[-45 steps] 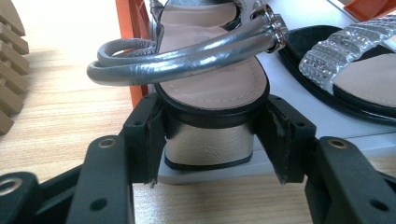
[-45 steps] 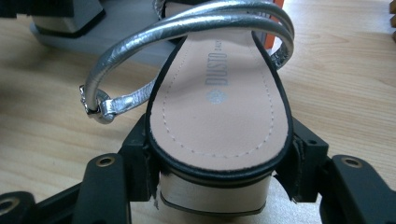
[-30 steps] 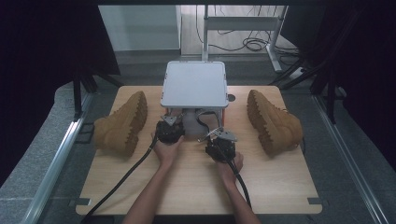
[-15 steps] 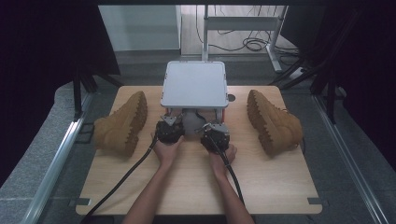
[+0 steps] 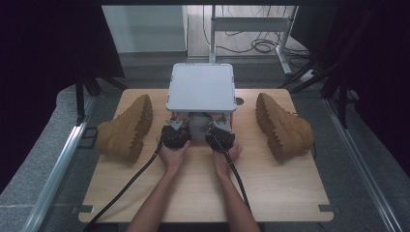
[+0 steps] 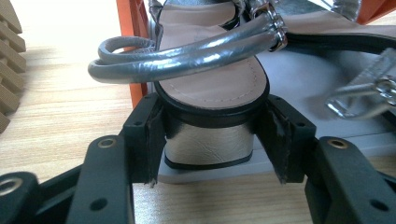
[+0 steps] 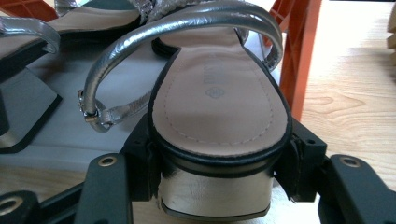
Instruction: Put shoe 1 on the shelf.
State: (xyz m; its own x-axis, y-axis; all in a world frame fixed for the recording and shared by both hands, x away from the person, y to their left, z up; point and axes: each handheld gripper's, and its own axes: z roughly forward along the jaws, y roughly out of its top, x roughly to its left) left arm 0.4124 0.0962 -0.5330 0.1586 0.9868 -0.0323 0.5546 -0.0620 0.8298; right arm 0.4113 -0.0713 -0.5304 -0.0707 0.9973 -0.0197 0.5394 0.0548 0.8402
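Under the grey rack shelf [image 5: 200, 87], both grippers are clamping silver sandals by their block heels: left gripper [image 6: 210, 135] on one sandal [image 6: 210, 88], right gripper [image 7: 217, 172] on another [image 7: 219, 107]. Best is drawing them out level, clearing the orange legs [image 7: 296, 51].

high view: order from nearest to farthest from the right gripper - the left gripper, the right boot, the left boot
From the right gripper:
1. Left gripper, just beside it, at the shelf front.
2. Right boot, on its sole side at the board's right.
3. Left boot, on the board's left, beyond the left gripper.
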